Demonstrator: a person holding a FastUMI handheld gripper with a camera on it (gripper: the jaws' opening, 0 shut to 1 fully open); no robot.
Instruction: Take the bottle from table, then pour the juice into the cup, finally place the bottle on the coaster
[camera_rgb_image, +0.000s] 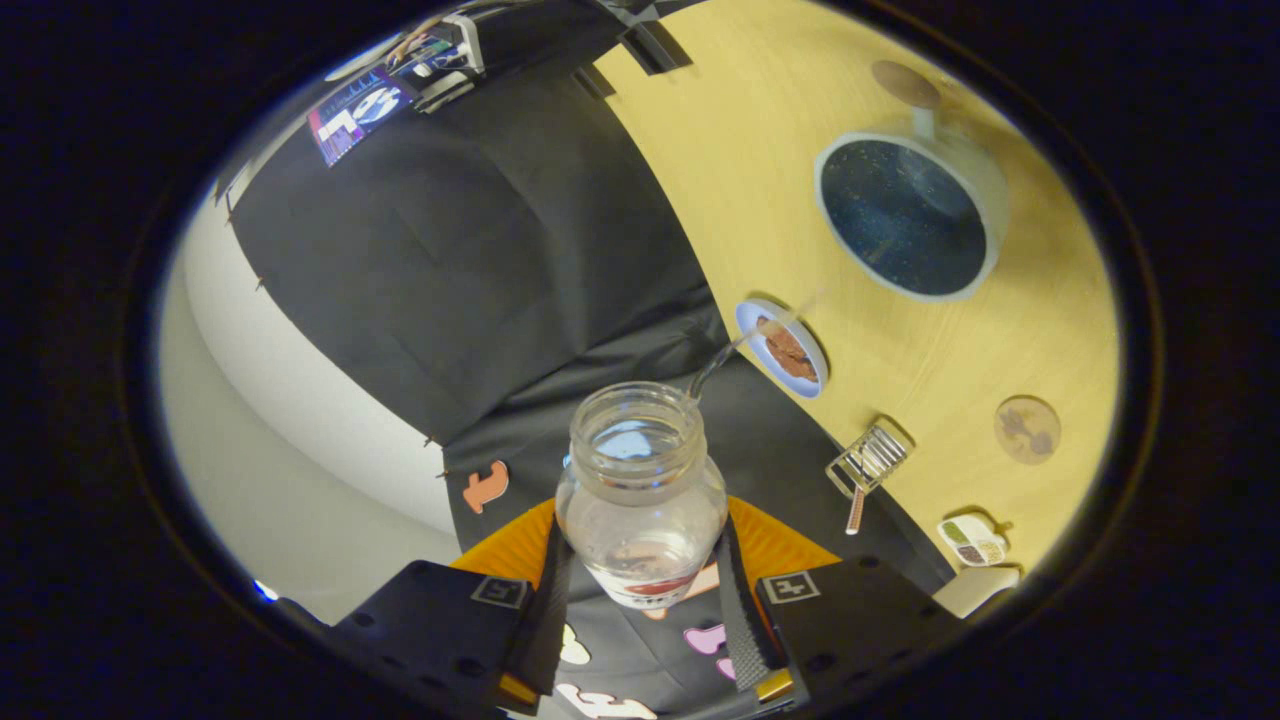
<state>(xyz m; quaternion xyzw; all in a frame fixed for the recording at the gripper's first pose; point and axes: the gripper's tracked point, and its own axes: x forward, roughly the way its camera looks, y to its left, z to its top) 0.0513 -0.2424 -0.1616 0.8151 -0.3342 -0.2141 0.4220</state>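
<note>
Clear glass bottle (641, 495) clamped between the fingers of my claw (641, 590), tilted over, thin stream running from its mouth into the small cup (783, 347) on the wooden tabletop (760, 170), round coaster (1027, 429) near, big dark bowl (908, 217) beyond.

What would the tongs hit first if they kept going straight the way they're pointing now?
Past the bottle held in the tongs, the line probably meets the booth's black cloth wall, though depth is unclear; the cup sits off to one side.
</note>
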